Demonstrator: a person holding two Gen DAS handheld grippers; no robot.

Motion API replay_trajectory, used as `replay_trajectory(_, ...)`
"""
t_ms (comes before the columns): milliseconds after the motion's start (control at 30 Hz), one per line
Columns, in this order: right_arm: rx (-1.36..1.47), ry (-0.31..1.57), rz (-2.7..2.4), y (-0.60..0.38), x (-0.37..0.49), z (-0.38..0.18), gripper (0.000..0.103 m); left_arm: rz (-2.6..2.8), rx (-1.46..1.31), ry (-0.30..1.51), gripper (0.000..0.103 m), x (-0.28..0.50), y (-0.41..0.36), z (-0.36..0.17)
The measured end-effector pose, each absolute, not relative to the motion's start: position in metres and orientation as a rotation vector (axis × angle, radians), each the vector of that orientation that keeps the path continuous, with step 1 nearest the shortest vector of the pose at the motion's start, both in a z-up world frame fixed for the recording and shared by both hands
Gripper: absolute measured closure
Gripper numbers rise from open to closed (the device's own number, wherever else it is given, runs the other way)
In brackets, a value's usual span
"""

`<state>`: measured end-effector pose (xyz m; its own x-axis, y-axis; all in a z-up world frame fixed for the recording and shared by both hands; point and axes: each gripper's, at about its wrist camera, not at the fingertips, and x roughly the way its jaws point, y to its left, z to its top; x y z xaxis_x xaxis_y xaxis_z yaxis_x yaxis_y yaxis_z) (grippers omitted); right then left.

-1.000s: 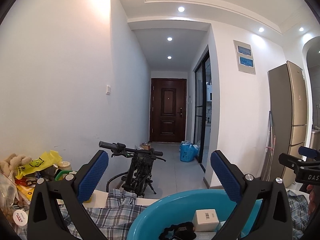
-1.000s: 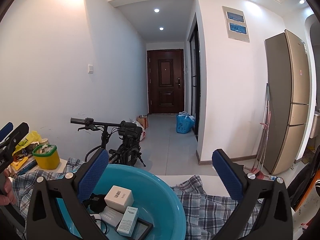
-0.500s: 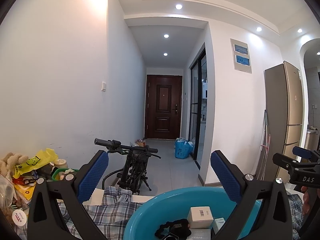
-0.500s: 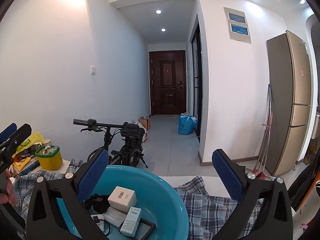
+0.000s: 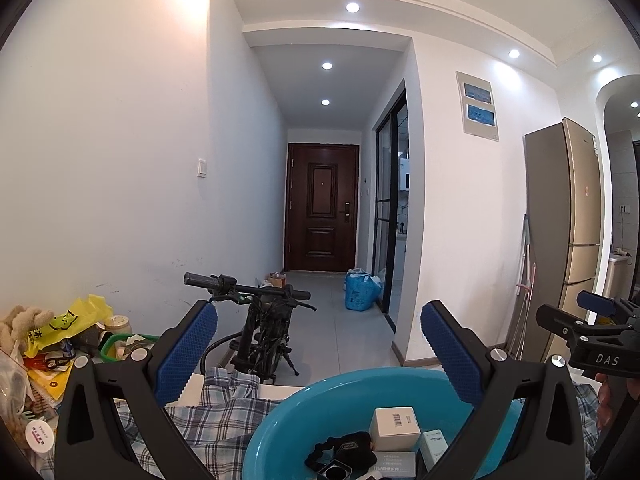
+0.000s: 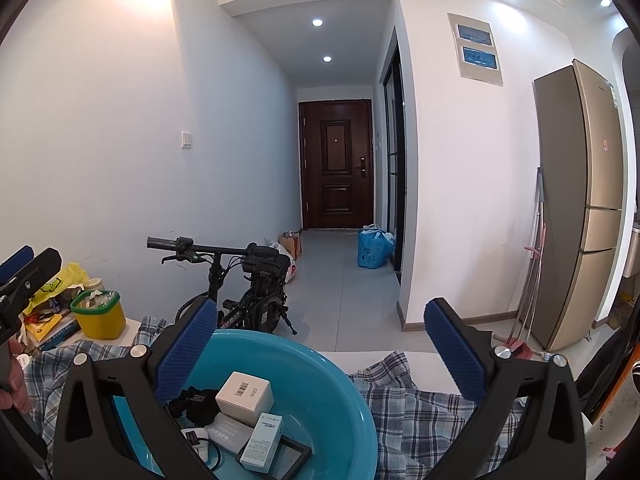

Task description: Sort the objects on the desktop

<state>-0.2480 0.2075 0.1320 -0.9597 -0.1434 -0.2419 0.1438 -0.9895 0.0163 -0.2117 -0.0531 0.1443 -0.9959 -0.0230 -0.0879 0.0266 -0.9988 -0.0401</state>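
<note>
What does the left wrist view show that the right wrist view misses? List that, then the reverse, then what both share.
Only the left wrist view: a plush toy and a white round lid at the table's left edge.

Only the right wrist view: a black-framed panel inside the basin, and the yellow bin seen whole.

Both: the blue basin on plaid cloth, the white barcode box, and open, empty grippers, left and right.

Bright recessed ceiling lights (image 5: 352,7) (wall glare), fisheye-bent edges.
</note>
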Motion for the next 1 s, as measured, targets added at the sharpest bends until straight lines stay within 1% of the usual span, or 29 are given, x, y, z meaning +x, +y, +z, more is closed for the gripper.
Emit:
replay_trajectory(300, 0.349, 0.0, -2.978, 0.209, -0.246, 0.134, 0.0, -3.1, 0.148, 0.069, 0.0, -0.211, -0.054, 0.144)
replay_trajectory(800, 0.323, 0.014, -3.005, 0.209, -0.242, 0.136, 0.0, -3.101, 0.25, 0.078, 0.0, -0.213, -0.05, 0.143)
replay_trajectory(1000, 0.299, -0.007, -3.007, 0.212, -0.239, 0.14, 0.0, -3.113, 0.231, 0.044, 0.0, -0.206, -0.044, 0.146)
